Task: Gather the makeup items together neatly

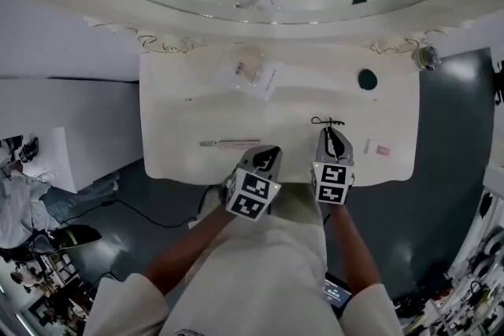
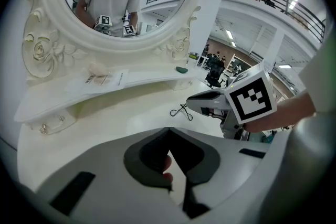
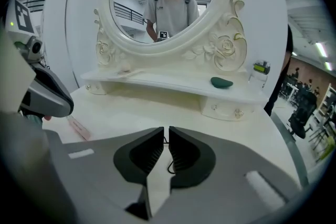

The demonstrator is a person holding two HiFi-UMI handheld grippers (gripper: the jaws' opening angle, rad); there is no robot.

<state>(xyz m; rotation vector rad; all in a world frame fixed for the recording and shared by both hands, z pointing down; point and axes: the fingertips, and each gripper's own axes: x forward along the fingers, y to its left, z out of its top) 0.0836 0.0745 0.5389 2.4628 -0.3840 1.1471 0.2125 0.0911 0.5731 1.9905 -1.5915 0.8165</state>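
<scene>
One overhead, two low toward mirror (image 3: pixel 163 0)

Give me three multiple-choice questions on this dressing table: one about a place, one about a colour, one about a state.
1. Where does the green puff lie?
A. on the raised shelf
B. on the floor
C. touching the curler

2. What colour is the curler?
A. pink
B. black
C. white

3. How do the right gripper jaws stand?
A. wide open
B. shut
C. shut on the puff

Answers:
1. A: the puff rests on the shelf, well apart from the curler.
2. B: the curler shows as thin black wire in the head view and the left gripper view.
3. B: the right gripper view shows the jaws drawn together, and the puff sits far off on the shelf.
</scene>
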